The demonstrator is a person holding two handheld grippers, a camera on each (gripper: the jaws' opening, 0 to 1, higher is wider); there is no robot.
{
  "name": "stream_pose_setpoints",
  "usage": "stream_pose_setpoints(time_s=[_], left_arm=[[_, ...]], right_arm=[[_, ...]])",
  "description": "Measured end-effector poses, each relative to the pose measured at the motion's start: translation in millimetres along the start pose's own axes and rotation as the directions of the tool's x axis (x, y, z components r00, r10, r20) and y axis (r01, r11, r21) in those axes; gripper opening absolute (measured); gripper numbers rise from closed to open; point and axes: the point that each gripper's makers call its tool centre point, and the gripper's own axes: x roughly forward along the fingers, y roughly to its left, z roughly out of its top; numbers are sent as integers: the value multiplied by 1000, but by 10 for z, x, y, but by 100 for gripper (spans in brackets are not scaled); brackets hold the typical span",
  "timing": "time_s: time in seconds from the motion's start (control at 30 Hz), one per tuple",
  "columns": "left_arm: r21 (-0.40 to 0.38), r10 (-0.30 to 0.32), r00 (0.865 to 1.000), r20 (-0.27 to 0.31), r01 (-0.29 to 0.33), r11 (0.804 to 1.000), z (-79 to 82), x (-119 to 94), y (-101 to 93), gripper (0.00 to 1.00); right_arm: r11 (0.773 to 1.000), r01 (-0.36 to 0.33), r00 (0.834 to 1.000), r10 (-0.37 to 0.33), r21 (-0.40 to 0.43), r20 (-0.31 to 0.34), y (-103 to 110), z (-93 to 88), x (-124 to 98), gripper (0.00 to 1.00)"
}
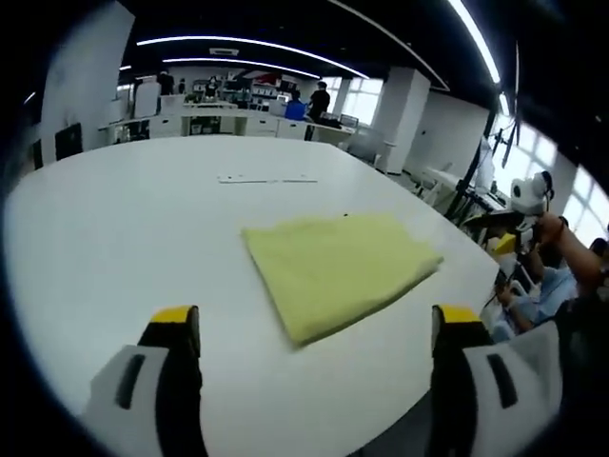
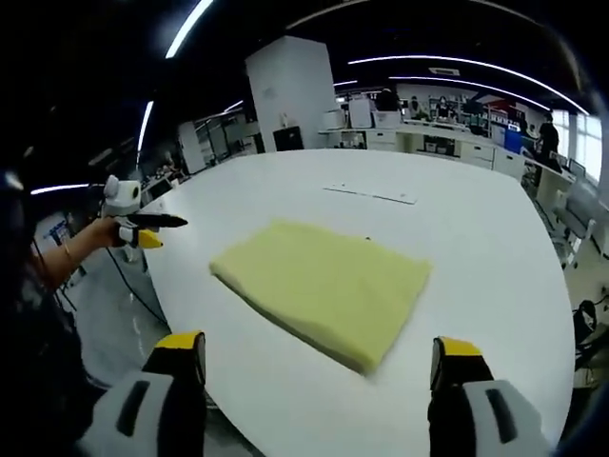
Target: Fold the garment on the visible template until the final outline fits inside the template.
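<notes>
Soft yellow garment, folded into a flat, thick rectangle, lies on the smooth white tabletop. Your left gripper and right gripper hover before it, fingers wide, empty.

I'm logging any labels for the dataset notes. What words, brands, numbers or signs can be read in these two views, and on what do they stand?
No text can be read.
The folded yellow garment bears no visible print or tag.
The white table carries thin strips at its far side; any marks on them are too small to tell.
The yellow-tipped jaws of both grippers carry no lettering.
</notes>
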Motion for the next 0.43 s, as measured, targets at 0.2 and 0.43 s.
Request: stream_pose_setpoints(time_s=[0.2, 0.43], left_arm=[[46, 14, 999, -40, -12, 999, -93, -25, -52, 99], [30, 16, 999, -37, -15, 999, -123, -56, -47, 99]], right_arm=[[999, 32, 999, -33, -5, -4, -47, -35, -31, 100], [999, 46, 999, -46, 20, 5, -107, -84, -45, 100]])
